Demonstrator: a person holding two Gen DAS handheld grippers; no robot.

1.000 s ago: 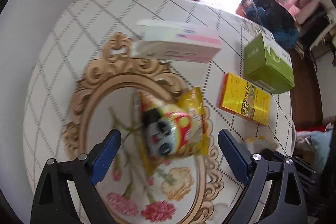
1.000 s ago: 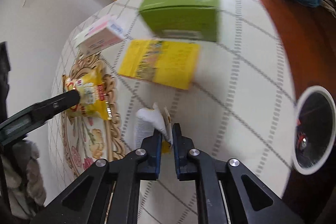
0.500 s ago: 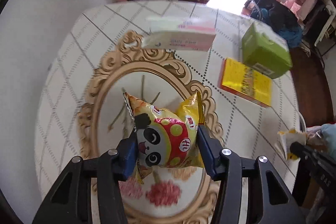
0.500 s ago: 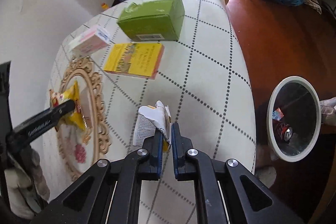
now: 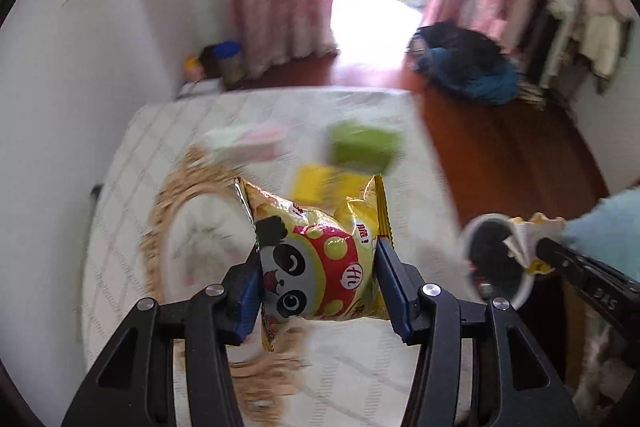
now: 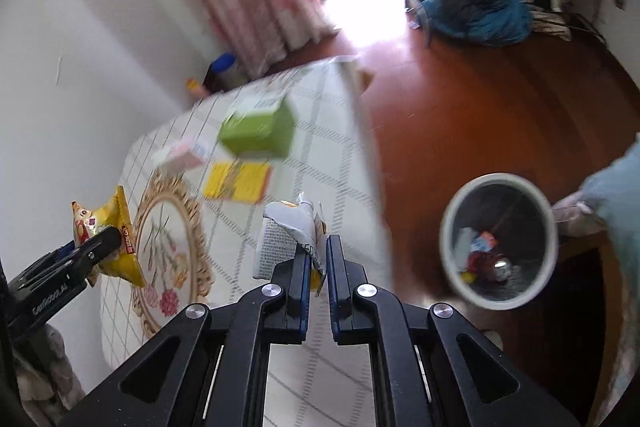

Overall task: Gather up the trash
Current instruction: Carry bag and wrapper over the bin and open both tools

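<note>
left gripper (image 5: 318,267) clamped on panda snack bag (image 5: 316,259), lifted off worktop (image 5: 360,355) | right gripper (image 6: 318,259) pinching torn wrapper (image 6: 288,231) | bin (image 6: 498,241) to its right, likely drop target

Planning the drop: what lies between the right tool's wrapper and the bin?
In the right wrist view, only the table's edge and bare wood floor lie between the wrapper and the bin.
</note>
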